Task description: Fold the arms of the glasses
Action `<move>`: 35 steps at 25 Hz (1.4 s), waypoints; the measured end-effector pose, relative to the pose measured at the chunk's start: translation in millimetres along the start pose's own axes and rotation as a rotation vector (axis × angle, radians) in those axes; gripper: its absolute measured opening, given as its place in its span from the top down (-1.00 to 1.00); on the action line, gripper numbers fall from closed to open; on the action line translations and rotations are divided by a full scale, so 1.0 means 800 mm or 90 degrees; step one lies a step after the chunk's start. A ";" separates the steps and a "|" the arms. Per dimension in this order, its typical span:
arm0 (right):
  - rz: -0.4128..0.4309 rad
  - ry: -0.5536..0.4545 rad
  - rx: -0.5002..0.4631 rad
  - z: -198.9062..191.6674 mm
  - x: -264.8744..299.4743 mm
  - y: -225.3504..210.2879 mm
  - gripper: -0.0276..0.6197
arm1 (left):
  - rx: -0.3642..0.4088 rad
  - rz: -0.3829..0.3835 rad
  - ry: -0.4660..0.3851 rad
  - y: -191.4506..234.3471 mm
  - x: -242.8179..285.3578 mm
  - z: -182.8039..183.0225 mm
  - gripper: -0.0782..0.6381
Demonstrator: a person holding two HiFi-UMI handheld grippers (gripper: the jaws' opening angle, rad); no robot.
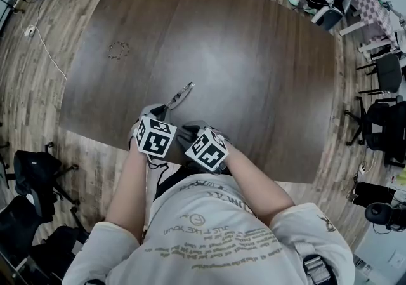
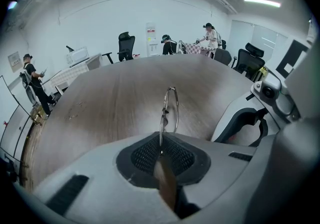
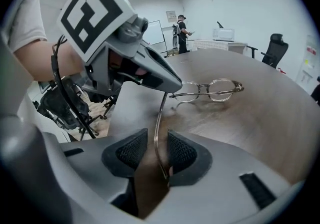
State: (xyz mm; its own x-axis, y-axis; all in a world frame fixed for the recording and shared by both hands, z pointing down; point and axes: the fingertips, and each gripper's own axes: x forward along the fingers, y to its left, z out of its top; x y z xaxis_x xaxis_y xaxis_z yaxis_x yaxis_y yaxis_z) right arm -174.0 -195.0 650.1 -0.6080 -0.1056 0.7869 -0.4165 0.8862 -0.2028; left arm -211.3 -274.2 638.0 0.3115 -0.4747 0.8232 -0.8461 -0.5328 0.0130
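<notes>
The thin metal-framed glasses [image 1: 181, 94] lie over the dark wooden table [image 1: 254, 74] close to its near edge. My left gripper [image 1: 158, 113] is shut on them; in the left gripper view the glasses [image 2: 170, 106] stick out edge-on from its closed pads [image 2: 150, 155]. In the right gripper view the lenses [image 3: 210, 90] point right, and one glasses arm [image 3: 159, 133] hangs down from the left gripper [image 3: 140, 68]. My right gripper [image 3: 152, 140] stands open around that arm, its pads [image 3: 182, 150] not pressing on it. In the head view the right gripper [image 1: 190, 131] sits just right of the left.
A small ring-shaped mark [image 1: 118, 51] shows on the table's far left. The table's near edge [image 1: 266, 172] runs just under my hands. Office chairs [image 1: 387, 119] stand to the right, and people [image 2: 210, 36] are at the room's far side.
</notes>
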 end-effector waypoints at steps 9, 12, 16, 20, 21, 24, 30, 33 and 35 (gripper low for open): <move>-0.077 0.009 -0.009 -0.003 -0.003 -0.033 0.69 | 0.007 0.001 0.006 0.000 0.001 -0.004 0.70; -0.092 0.010 -0.008 -0.004 -0.007 -0.045 0.66 | 0.015 0.001 0.008 -0.004 0.001 -0.003 0.70; -0.115 0.009 -0.011 0.000 -0.008 -0.056 0.62 | 0.029 0.005 0.013 -0.005 0.002 -0.001 0.70; -0.150 0.001 0.013 0.006 -0.007 -0.071 0.53 | 0.037 0.008 0.014 -0.004 0.002 -0.002 0.70; -0.159 -0.001 0.018 0.007 -0.007 -0.075 0.52 | 0.040 0.011 0.015 -0.004 0.003 -0.001 0.70; -0.196 -0.011 0.032 0.012 -0.010 -0.089 0.44 | 0.052 0.016 0.018 -0.005 0.003 -0.001 0.70; -0.245 -0.032 0.063 0.016 -0.014 -0.106 0.31 | 0.051 0.014 0.019 -0.006 0.003 0.000 0.70; -0.276 -0.051 0.092 0.017 -0.018 -0.117 0.27 | 0.045 0.000 0.019 -0.010 0.003 0.000 0.70; -0.282 -0.058 0.120 0.017 -0.018 -0.124 0.27 | 0.040 -0.008 0.018 -0.014 0.003 0.000 0.70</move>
State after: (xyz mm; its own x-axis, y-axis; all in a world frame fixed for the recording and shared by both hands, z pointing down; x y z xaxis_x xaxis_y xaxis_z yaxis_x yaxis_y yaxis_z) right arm -133.1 -287.8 650.8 -0.3984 -0.5007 0.7685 -0.7582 0.6513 0.0313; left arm -200.9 -269.5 639.7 0.3091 -0.4488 0.8385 -0.8135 -0.5814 -0.0113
